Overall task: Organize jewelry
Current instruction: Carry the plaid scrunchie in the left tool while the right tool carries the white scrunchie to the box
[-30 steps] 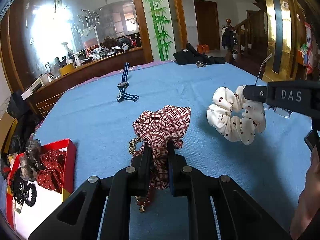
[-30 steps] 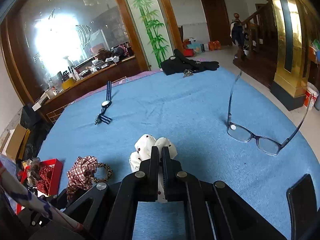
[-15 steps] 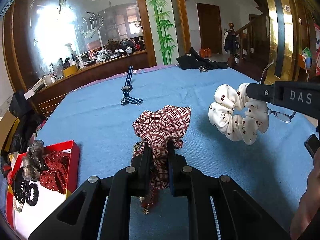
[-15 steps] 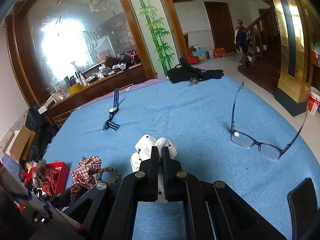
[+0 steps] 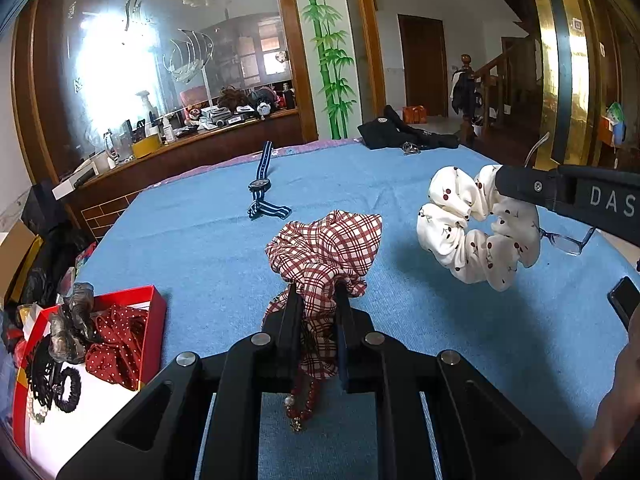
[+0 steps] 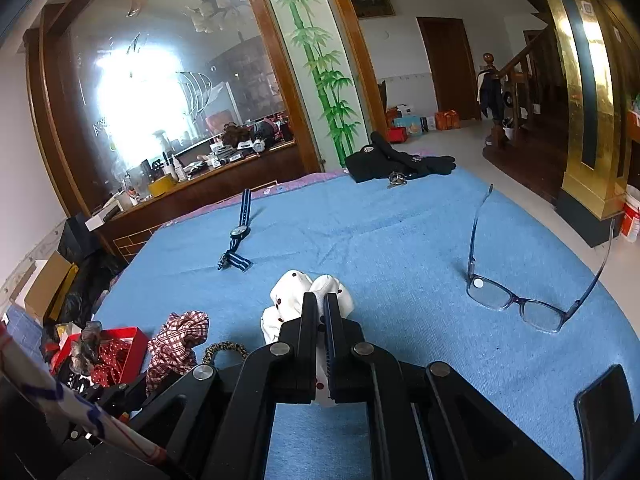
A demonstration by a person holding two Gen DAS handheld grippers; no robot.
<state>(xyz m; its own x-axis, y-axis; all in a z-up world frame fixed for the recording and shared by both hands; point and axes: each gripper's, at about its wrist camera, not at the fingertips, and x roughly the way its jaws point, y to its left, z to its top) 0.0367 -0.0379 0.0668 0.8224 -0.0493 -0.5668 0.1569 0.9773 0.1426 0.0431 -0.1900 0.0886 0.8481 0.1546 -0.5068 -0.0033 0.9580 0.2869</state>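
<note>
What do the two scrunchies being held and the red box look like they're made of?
Plaid scrunchie: thin woven fabric, matte, going by its crisp gathered folds. White cherry-print scrunchie: soft cloth, maybe slightly satiny, with smooth puffy ruffles. Red box: probably cardboard or paperboard, judging by thin straight walls and a white inside.

Red bead bracelet [image 5: 300, 404] dangles lower — leopard hair tie [image 6: 224, 350] uncovered.

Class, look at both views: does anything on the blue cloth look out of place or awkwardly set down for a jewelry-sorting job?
Yes: the dark-framed eyeglasses rest lens-down on the blue cloth with both temple arms sticking up. A black garment with keys lies at the far edge. Neither is jewelry.
</note>
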